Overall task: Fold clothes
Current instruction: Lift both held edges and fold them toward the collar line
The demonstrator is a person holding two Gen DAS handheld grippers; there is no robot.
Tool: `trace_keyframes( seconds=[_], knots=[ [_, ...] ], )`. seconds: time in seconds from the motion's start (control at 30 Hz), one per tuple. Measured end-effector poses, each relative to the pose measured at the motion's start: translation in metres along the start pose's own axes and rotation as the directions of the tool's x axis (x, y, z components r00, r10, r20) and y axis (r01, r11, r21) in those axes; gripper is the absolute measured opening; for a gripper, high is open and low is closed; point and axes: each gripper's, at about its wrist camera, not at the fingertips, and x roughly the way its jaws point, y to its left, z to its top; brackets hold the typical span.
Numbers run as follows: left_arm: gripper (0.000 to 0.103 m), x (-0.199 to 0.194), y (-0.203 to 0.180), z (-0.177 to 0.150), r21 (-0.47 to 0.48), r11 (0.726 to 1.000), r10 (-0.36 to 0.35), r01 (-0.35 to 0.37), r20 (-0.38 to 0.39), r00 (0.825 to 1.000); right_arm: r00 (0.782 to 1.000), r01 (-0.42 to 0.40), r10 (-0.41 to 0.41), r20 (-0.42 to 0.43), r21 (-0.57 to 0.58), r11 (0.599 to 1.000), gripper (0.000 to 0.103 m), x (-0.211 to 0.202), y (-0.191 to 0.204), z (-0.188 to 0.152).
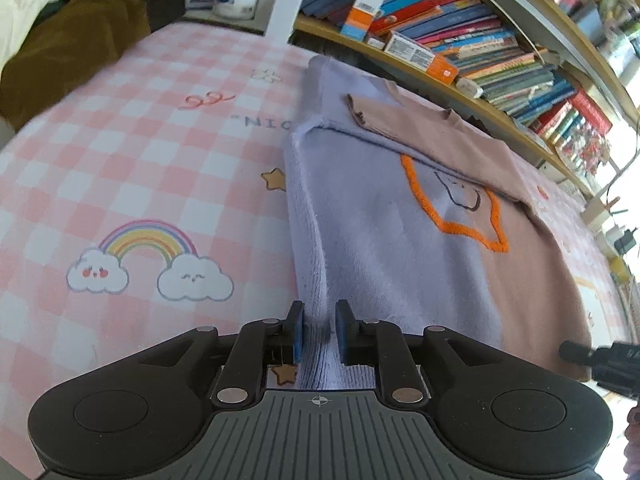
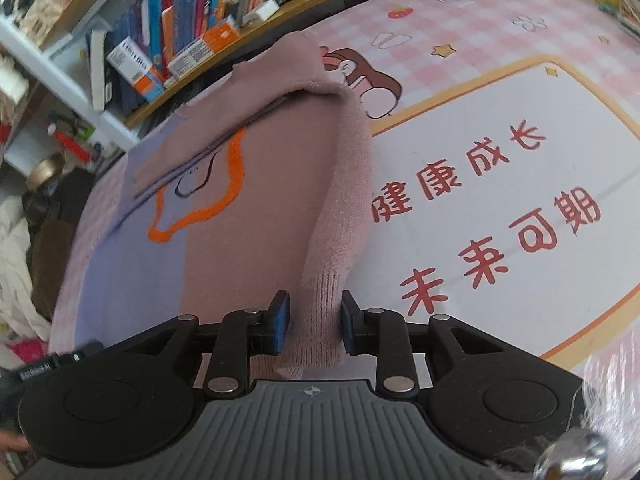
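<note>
The left gripper (image 1: 319,330) is clamped on the ribbed lilac hem of the sweater (image 1: 400,240), the knit bunched between its blue pads. The right gripper (image 2: 315,326) pinches the pink hem on the other side in the same way, a ridge of fabric rising out of its jaws. Both point steeply down at the cloth.

Beyond them, the two-tone sweater lies flat on the pink checked blanket (image 1: 160,140), its sleeves already folded inward across the chest and partly covering the orange star outline (image 1: 460,216). A packed bookshelf (image 1: 460,52) runs along the far edge, just beside the collar end.

Judging by the layout, the next step is likely lifting the hem and carrying it toward the collar. The risks lie in the grip and the load. Each gripper holds only a narrow pinch of thick, stretchy rib, so one side could slip out mid-lift and leave the fold crooked. Uneven lifting between the two hands would skew the crease. The loose sleeves may slide off or unfold as the body rises. The soft blanket could also drag and wrinkle underneath.
</note>
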Motion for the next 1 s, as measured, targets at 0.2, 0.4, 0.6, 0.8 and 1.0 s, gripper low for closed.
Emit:
trace_keyframes(
  seconds=[0.2, 0.4, 0.6, 0.8, 1.0],
  knots=[
    [0.005, -0.002, 0.011, -0.002, -0.083, 0.996, -0.031, 0.032, 0.01, 0.999, 1.0, -0.007, 0.007, -0.006, 0.008, 1.0, 0.009, -0.004, -0.008, 0.003],
    [0.005, -0.016, 0.015, -0.006, -0.136, 0.987, -0.081, 0.084, 0.029, 0.996, 0.999, -0.041, 0.041, 0.013, -0.001, 0.999, 0.009, -0.025, -0.012, 0.001],
    [0.005, -0.034, 0.017, -0.026, -0.193, 0.972, -0.125, 0.131, 0.044, 0.991, 0.998, -0.068, 0.068, -0.008, -0.002, 0.998, 0.009, -0.048, -0.024, -0.011],
    [0.005, -0.05, 0.015, -0.064, -0.214, 0.969, -0.126, 0.127, 0.019, 0.992, 0.997, -0.064, 0.064, -0.049, 0.0, 0.998, 0.009, -0.071, -0.043, -0.029],
    [0.005, -0.069, 0.013, -0.096, -0.223, 0.968, -0.12, 0.115, -0.006, 0.993, 0.99, -0.09, 0.092, -0.109, 0.023, 0.996, 0.009, -0.092, -0.065, -0.046]
  ],
)
